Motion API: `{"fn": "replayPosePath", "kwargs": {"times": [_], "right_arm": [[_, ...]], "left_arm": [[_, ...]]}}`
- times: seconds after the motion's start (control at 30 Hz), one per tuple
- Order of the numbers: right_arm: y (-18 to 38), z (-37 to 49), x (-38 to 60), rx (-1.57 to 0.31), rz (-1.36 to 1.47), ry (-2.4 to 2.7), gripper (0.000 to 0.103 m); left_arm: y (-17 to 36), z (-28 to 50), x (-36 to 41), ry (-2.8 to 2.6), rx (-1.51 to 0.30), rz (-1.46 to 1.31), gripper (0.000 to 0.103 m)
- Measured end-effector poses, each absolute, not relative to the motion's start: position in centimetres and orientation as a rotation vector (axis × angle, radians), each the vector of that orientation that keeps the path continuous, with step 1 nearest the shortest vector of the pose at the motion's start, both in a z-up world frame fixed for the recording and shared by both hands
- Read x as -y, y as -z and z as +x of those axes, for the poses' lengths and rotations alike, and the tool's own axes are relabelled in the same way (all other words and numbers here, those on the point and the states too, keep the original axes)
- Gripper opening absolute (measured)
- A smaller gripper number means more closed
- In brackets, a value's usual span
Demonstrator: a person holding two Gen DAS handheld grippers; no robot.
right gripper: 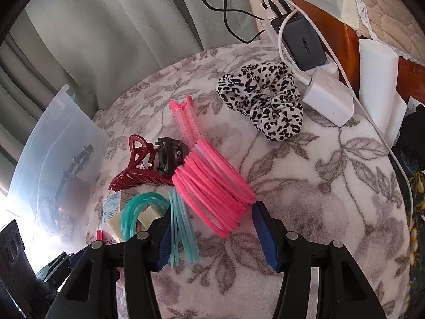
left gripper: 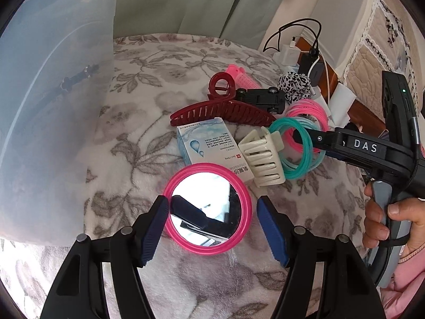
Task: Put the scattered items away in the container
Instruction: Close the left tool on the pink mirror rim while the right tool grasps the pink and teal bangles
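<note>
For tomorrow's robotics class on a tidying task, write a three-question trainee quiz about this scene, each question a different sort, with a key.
1. True or false: the left gripper is shut on the pink-rimmed mirror.
2. Multiple choice: the right gripper straddles A) leopard scrunchie B) pink bands C) dark red claw clip.
3. Fill in: the cream claw clip lies beside the ____ bands.

Key: 1 false; 2 B; 3 teal.

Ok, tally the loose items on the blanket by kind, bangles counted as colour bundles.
Claw clips: 2 (maroon, cream)
Bangle bundles: 2 (pink, teal)
Pink mirror: 1
Eye-drop box: 1
Leopard scrunchie: 1
Pink hair roller: 1
Black toy car: 1
Total: 9
</note>
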State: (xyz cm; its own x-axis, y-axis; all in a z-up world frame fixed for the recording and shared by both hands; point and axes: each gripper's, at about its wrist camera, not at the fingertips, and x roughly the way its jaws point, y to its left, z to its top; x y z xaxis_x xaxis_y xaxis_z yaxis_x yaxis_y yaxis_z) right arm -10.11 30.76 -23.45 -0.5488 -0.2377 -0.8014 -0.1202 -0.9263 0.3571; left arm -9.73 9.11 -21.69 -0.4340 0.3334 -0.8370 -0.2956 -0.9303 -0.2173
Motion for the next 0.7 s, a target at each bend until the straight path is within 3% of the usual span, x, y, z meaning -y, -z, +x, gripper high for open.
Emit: {"fn": "replayPosePath", "kwargs": {"times": [0.6, 0.7], "right_arm": [[23.8, -10.0, -31.1, 0.608, 1.46, 2.646, 0.058], [23.7, -9.9, -31.2, 0.62, 1.458, 2.651, 0.049]], "left_arm": [[22.9, -11.0, -7.9, -2.407, 0.068, -1.404, 0.074], [22.8, -10.7, -8.0, -2.41, 0.073, -1.399, 0.074]]}}
